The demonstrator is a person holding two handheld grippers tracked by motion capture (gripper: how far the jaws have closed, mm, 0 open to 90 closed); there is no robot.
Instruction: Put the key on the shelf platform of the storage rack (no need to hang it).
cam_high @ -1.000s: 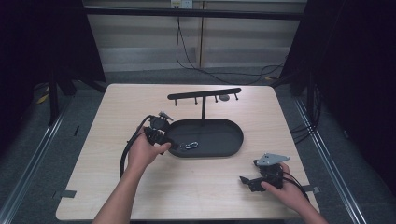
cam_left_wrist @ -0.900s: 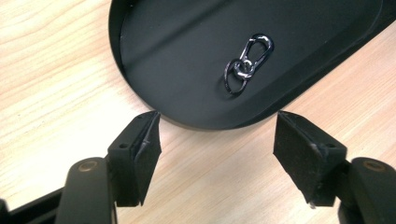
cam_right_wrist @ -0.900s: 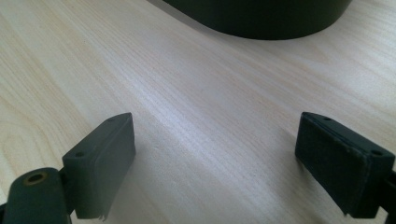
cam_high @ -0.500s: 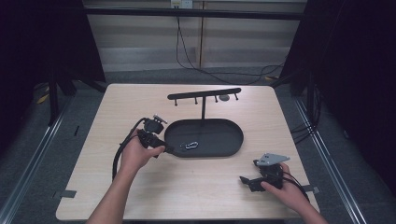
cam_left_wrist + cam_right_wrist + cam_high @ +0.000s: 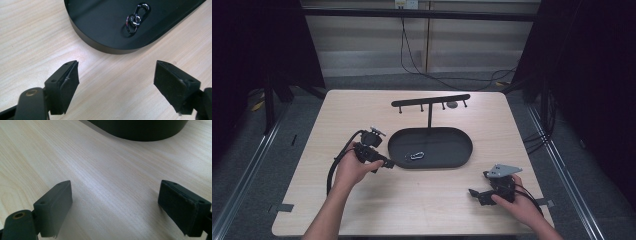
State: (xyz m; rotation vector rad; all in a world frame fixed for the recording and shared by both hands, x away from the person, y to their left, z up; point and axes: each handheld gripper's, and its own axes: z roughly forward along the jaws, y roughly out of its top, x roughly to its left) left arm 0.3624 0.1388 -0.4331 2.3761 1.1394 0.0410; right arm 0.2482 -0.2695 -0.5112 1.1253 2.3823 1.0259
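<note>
A black oval tray lies mid-table with a silver carabiner and ring inside, toward its left end. My left gripper hovers just off the tray's left rim, jaws wide open and nothing between them. In the left gripper view the carabiner rests in the tray beyond my open gripper. My right gripper sits low near the table's front right, open and pointing left. In its own view the right gripper has bare wood between the jaws and the tray wall ahead.
A black T-shaped hook rack rises from the tray's far side, with a small round thing by its right hooks. A black cable loops from the left gripper. Bare wooden tabletop lies between the two hands.
My left gripper has drawn back from the tray's left end, moving left and nearer the person. The right gripper has stayed put.
</note>
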